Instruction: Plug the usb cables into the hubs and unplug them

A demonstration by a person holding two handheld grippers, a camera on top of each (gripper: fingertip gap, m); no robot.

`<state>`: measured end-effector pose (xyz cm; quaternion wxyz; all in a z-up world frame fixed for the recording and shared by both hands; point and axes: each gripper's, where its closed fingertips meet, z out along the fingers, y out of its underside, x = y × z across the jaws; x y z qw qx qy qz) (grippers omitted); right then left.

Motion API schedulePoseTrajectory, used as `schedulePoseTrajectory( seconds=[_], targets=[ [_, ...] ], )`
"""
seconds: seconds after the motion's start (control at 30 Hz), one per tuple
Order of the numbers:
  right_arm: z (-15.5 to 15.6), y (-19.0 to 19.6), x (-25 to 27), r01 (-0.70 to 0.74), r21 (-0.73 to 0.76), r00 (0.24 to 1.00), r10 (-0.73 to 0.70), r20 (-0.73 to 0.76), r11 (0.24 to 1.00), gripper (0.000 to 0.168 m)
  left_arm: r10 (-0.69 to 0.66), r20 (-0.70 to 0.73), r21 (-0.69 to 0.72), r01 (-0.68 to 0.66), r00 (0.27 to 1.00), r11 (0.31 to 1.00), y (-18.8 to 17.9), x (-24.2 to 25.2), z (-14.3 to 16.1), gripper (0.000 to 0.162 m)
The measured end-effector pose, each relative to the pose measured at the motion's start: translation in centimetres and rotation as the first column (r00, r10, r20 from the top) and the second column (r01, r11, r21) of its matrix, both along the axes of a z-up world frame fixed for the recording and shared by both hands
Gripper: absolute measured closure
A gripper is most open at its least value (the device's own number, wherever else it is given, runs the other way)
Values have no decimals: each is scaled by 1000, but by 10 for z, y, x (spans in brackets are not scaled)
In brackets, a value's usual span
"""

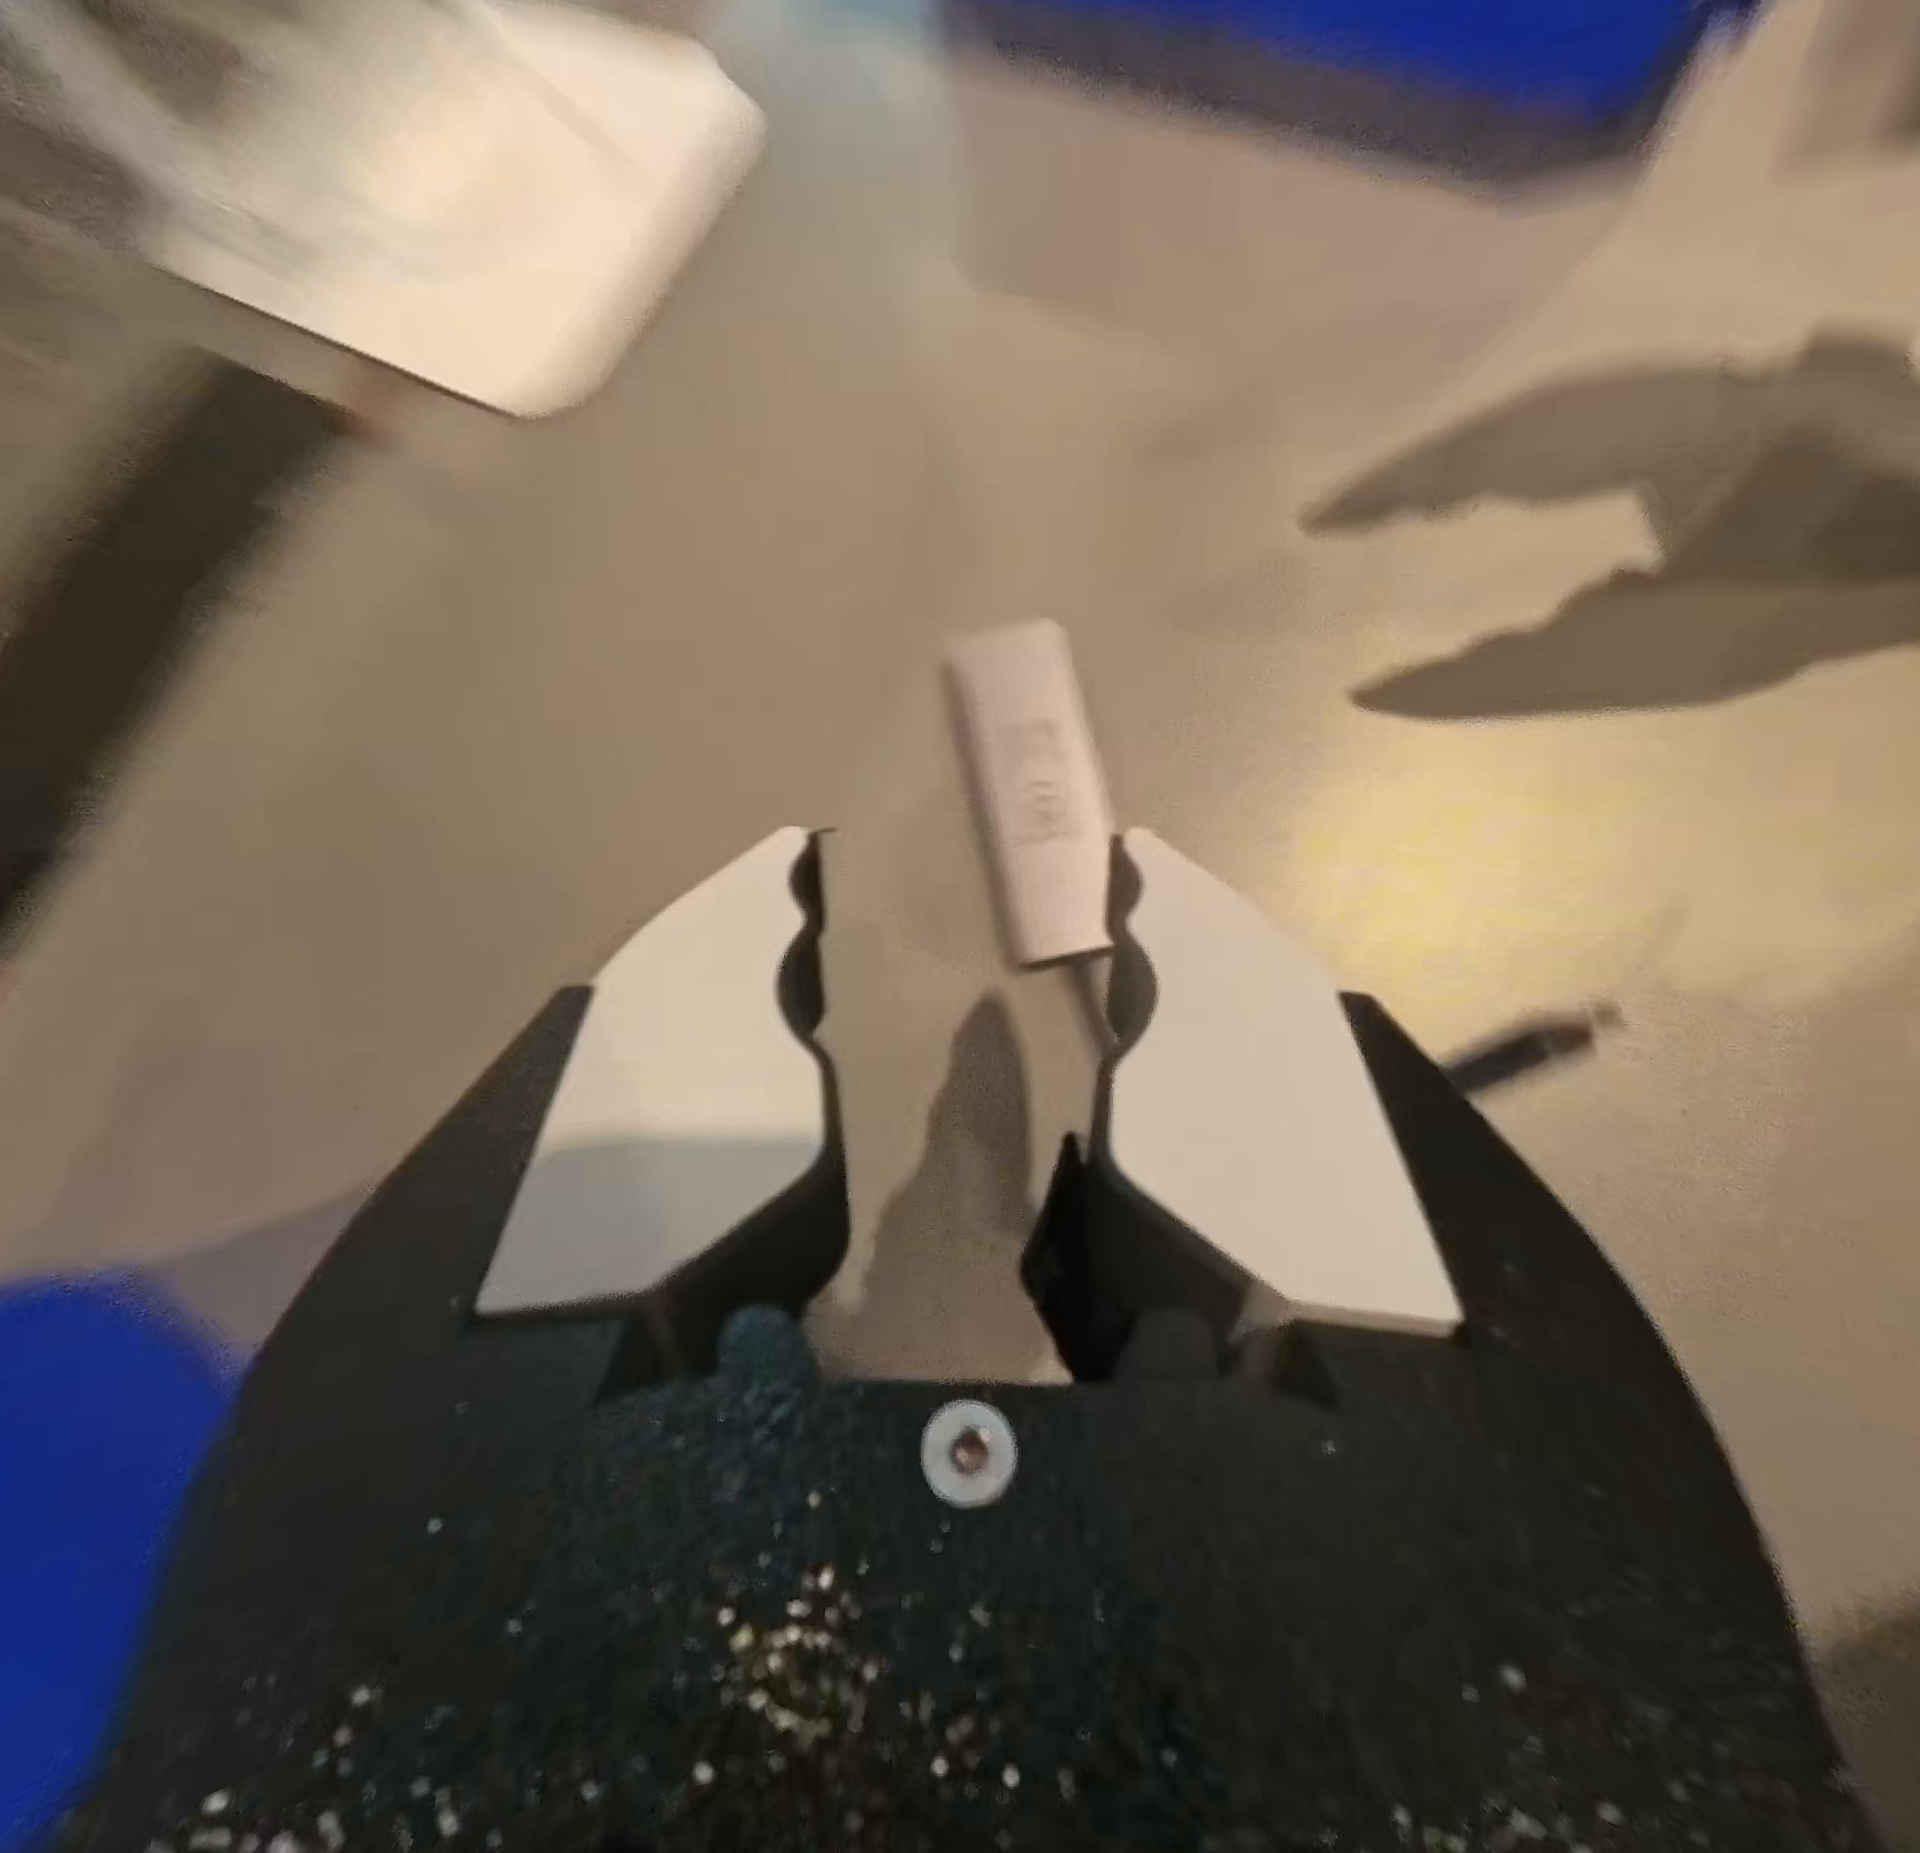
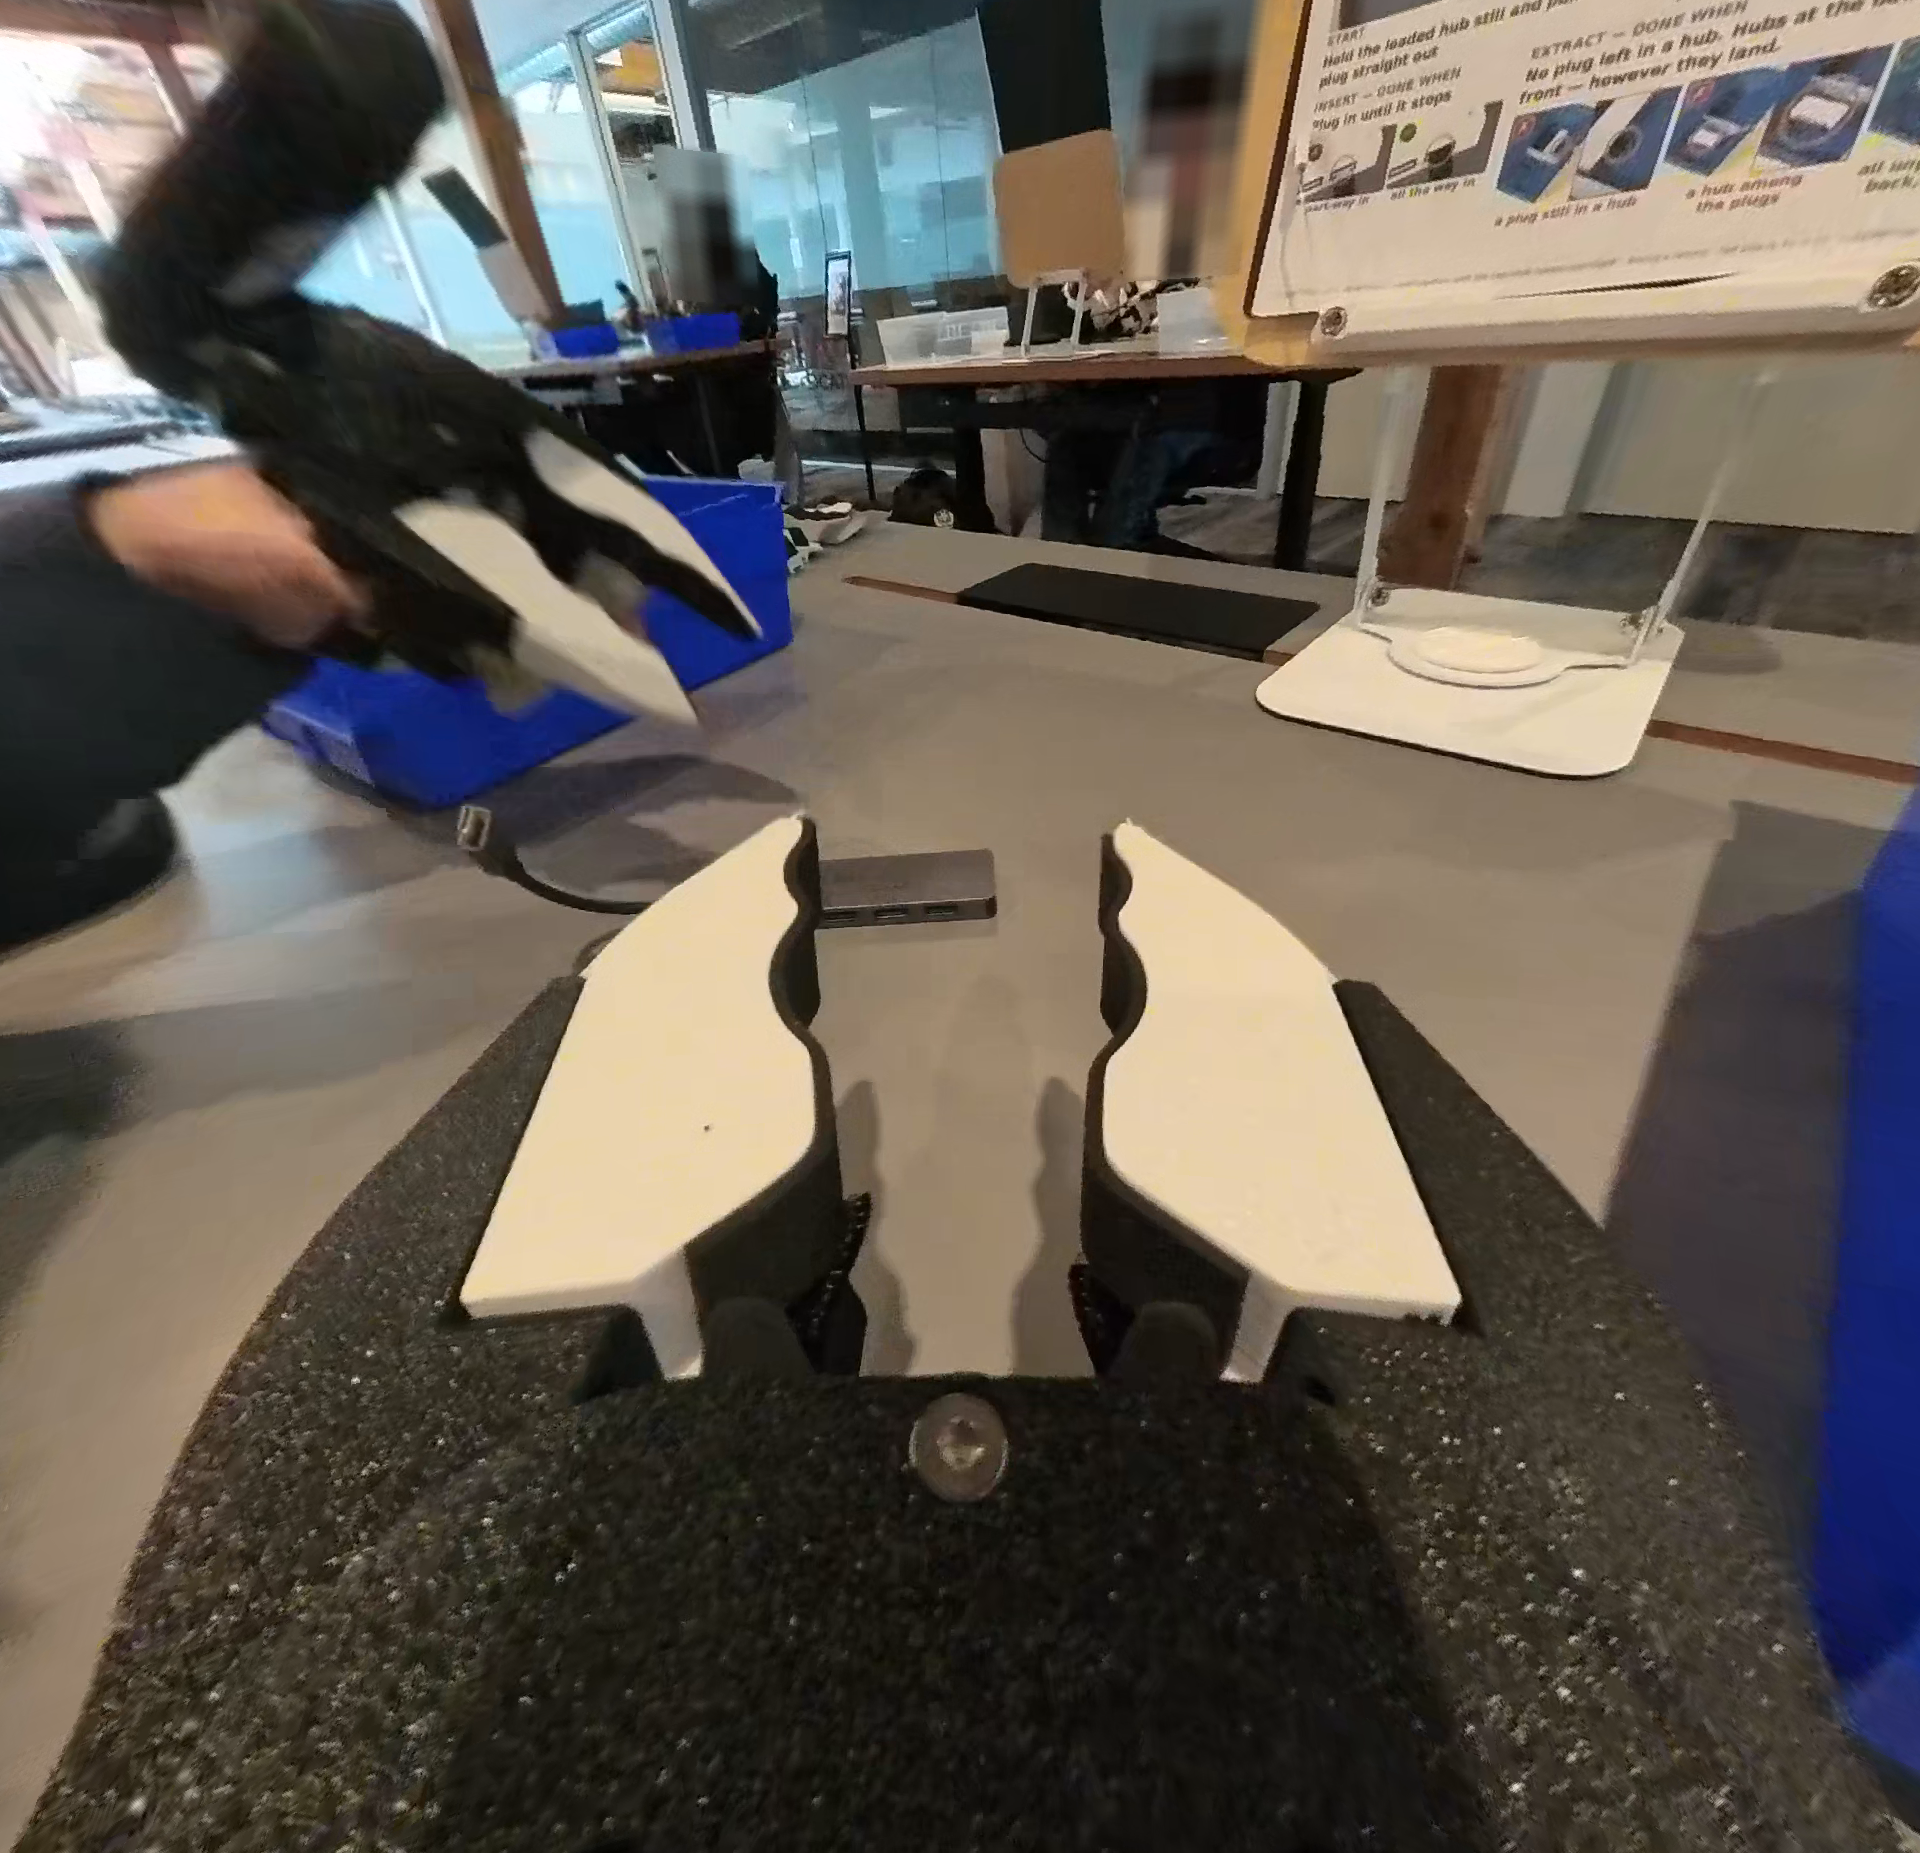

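Claws both released: left claw above white hub, right claw facing grey hub.

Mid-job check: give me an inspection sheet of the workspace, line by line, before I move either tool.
Surface: grey table, bare around the hub.
Job's things: dark hub lying flat, visible ports empty; white hub flat below the left tool.
Clutter: blue bin; white stand base.
Grippers: left tool open, raised, motion-blurred; right tool open, empty, low, facing the dark hub.
Cables: dark hub's lead curls left, plug free; white hub's short lead.
Surroundings: instruction board, desks behind.
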<state>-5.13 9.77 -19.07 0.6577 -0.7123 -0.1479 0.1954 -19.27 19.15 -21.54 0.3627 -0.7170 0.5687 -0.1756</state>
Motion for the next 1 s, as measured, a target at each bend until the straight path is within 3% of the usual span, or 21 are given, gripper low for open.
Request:
schedulePoseTrajectory(
  seconds=[0.1,0.2,0.33,0.5,0.6,0.83,1.0],
  targets=[
    [-1,0,-2,-6,-3,1000,6,9,1000,117,156,90,208,-171,984,963,19,-65,58,129],
    [-1,-1,-4,-15,-7,1000,15,9,1000,118,292,10,358,-276,956,892,39,-148,81,136],
    [-2,0,-5,-19,-14,1000,19,9,1000,118,269,-284,389,-145,920,910,54,-226,41,130],
    [-4,1,-4,-21,-31,1000,21,-5,999,119,191,-546,408,60,816,911,67,-264,-24,130],
    [-7,2,-4,-24,-44,1000,23,-11,999,119,220,-605,447,97,765,889,80,-273,-39,130],
    [-9,2,-5,-35,-66,999,34,-28,997,120,164,-616,420,146,770,896,89,-267,-63,134],
    [-10,2,-5,-39,-74,999,37,-37,996,121,182,-624,466,175,760,867,98,-271,-68,157]
  ],
)
